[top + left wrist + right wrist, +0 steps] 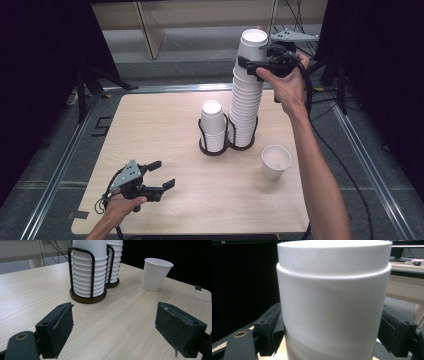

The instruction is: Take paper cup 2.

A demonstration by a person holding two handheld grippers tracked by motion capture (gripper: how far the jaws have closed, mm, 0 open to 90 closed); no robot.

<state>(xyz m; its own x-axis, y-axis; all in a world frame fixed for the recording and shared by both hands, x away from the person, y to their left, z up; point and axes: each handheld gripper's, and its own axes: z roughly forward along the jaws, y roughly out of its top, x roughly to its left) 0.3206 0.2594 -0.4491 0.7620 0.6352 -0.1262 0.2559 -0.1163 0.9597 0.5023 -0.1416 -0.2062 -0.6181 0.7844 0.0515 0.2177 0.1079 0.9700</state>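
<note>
Right gripper [252, 62] at top of tall cup stack [246, 107] in wire holder [226, 145] mid-table [165, 165]; fingers clamp top cup [334, 302]. Step: pulling one cup off. Next: straight lift, separating single cup. Left gripper [161, 174] idle, fingers wide, empty. Loose cup [276, 161] stands nearby.

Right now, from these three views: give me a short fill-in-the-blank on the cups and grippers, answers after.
1. The right gripper has its jaws on either side of the top cup of the ____ stack.
2. The two stacks stand upside down in a black wire ____ on the table.
3. The single loose cup stands with its mouth facing ____.
4. The left gripper hangs over the table with nothing between its ____ jaws.

Answers: taller; holder; up; open
</note>
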